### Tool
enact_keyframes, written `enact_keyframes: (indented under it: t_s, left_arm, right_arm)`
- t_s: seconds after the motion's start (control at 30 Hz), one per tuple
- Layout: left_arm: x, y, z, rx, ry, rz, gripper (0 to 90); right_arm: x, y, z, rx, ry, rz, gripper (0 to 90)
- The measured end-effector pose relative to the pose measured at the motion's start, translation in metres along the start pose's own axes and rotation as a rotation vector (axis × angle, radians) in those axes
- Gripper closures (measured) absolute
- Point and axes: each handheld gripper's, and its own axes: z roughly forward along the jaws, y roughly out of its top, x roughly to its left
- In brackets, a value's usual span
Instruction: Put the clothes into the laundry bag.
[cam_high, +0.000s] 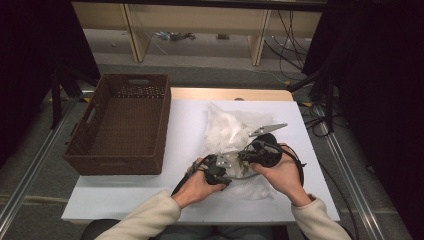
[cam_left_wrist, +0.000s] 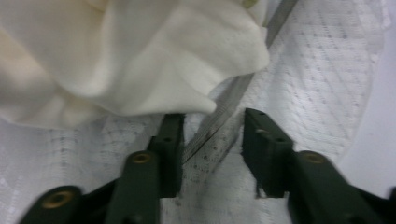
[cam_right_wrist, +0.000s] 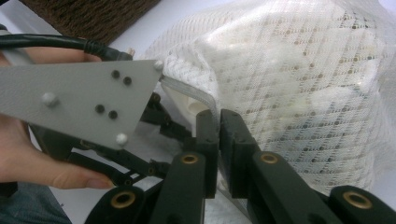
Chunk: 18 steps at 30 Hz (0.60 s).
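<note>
High view: we see a white table (cam_high: 150, 185) with a brown wicker basket (cam_high: 120, 122) at its left. A white mesh laundry bag (cam_high: 227, 131) lies on the table to the right of the basket, well apart from it. Both hands meet at the near end of the bag. The left gripper (cam_high: 220, 167) and the right gripper (cam_high: 252, 157) sit just beside each other on the mesh; from this height we cannot tell how their jaws stand.

Left gripper view: we look along the two black jaws, which stand apart. A grey zipper strip (cam_left_wrist: 224, 112) of the bag runs diagonally between them, close to the left jaw; the pads do not press on it. A cream cloth (cam_left_wrist: 126, 56) lies bunched above the jaws, over the mesh bag (cam_left_wrist: 317, 84), and covers part of the strip.

Right gripper view: we see the two jaws drawn together and clamped on the grey-edged rim (cam_right_wrist: 196, 95) of the mesh bag (cam_right_wrist: 299, 93), which bulges to the right with pale contents inside. The left gripper's grey three-cornered plate (cam_right_wrist: 79, 95) and its cable (cam_right_wrist: 51, 43) show at the left, held by a hand (cam_right_wrist: 28, 158). The basket (cam_right_wrist: 93, 14) shows at the top.
</note>
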Motion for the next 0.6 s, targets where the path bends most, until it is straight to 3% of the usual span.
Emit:
enact_keyframes:
  t_s: [0.07, 0.1, 0.13, 0.17, 0.2, 0.23, 0.27, 0.33, 0.37, 0.4, 0.5, 0.53, 0.6]
  left_arm:
    - [-0.002, 0.0, 0.0, 0.004, -0.004, 0.009, 72.4]
    - [-0.004, 0.0, -0.001, 0.009, -0.009, 0.01, 75.8]
    - [-0.004, 0.0, -0.002, 0.037, -0.017, 0.048, 81.0]
    - [-0.008, 0.0, -0.001, 0.012, -0.006, 0.03, 83.3]
    - [-0.009, 0.001, -0.001, 0.023, -0.005, 0.046, 85.4]
    - [-0.008, 0.002, -0.002, 0.04, -0.001, 0.066, 86.5]
    - [-0.01, 0.001, -0.001, 0.024, 0.005, 0.054, 87.5]
    - [-0.01, 0.001, -0.002, 0.035, 0.003, 0.072, 88.1]
    - [-0.01, 0.001, -0.003, 0.033, 0.004, 0.068, 88.3]
    - [-0.011, 0.001, -0.003, 0.017, 0.008, 0.054, 88.4]
    - [-0.015, 0.002, -0.008, 0.003, -0.003, 0.06, 88.6]
    - [-0.014, 0.004, -0.012, 0.004, 0.009, 0.079, 88.6]
    - [-0.017, 0.005, -0.018, -0.018, 0.016, 0.073, 88.6]
  right_arm:
    - [0.0, 0.0, 0.0, 0.002, -0.001, -0.004, 86.7]
    - [0.001, 0.0, -0.001, 0.007, -0.013, 0.026, 86.7]
    - [0.001, 0.0, 0.0, -0.002, -0.02, 0.019, 86.8]
    - [0.0, -0.001, 0.0, -0.003, -0.021, 0.012, 86.7]
    - [0.001, -0.001, 0.0, -0.002, -0.022, 0.012, 86.7]
    - [0.001, -0.001, 0.0, 0.001, -0.016, 0.014, 86.6]
    - [0.0, -0.001, 0.001, -0.009, -0.009, 0.0, 86.5]
    - [0.0, -0.001, 0.0, 0.001, -0.019, -0.001, 86.2]
    - [0.003, -0.001, -0.001, 0.017, -0.019, 0.039, 86.1]
    - [0.003, -0.001, -0.001, 0.019, -0.018, 0.041, 86.1]
    - [0.002, -0.001, 0.0, 0.018, -0.016, 0.04, 86.1]
    - [0.001, -0.001, 0.0, 0.012, -0.013, 0.021, 86.1]
    - [0.001, -0.001, 0.001, 0.003, -0.023, 0.036, 86.1]
